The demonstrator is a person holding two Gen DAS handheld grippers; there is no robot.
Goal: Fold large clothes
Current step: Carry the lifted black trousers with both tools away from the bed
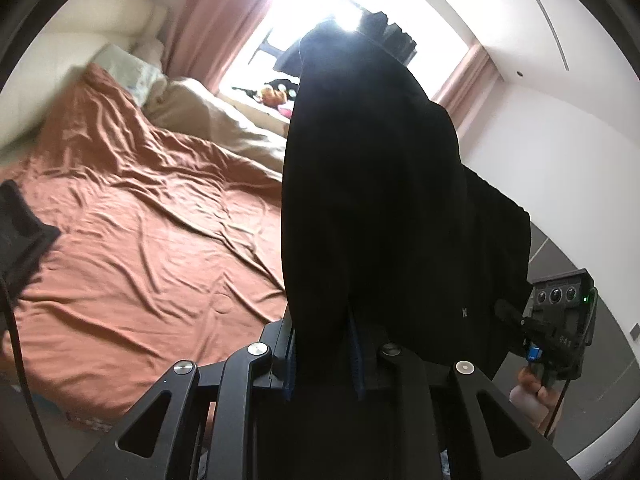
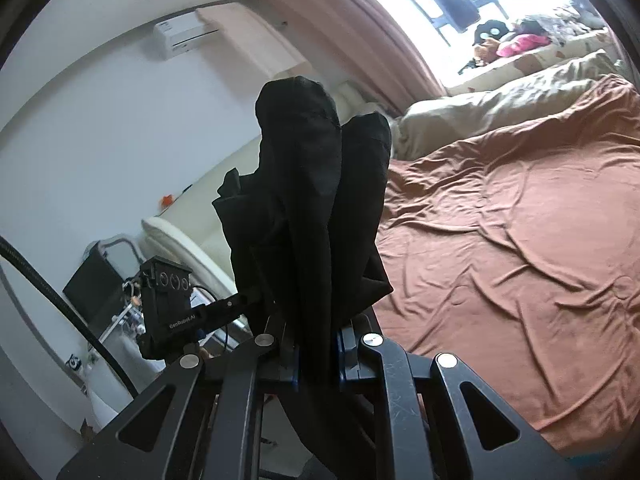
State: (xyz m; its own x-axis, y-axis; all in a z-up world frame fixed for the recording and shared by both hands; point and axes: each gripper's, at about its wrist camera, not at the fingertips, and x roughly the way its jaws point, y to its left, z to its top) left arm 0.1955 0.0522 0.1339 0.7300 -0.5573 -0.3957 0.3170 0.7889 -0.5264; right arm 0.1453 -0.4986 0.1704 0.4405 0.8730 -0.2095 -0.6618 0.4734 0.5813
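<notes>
A large black garment (image 1: 372,184) is held up in the air beside the bed. My left gripper (image 1: 322,356) is shut on one part of it, and the cloth rises in front of the lens and hides the fingertips. My right gripper (image 2: 316,354) is shut on another part of the same black garment (image 2: 316,184), which stands bunched above its jaws. The right gripper's body (image 1: 560,320) shows at the lower right of the left wrist view, close to the cloth's edge. The left gripper's body (image 2: 168,304) shows at the left of the right wrist view.
A bed with a wrinkled rust-brown sheet (image 1: 140,216) lies below and beyond the garment, also in the right wrist view (image 2: 520,240). A beige duvet (image 2: 500,100) and pillows (image 1: 132,68) sit at its far end. Another dark cloth (image 1: 20,224) lies at the bed's left edge. A window with pink curtains (image 1: 208,20) is behind.
</notes>
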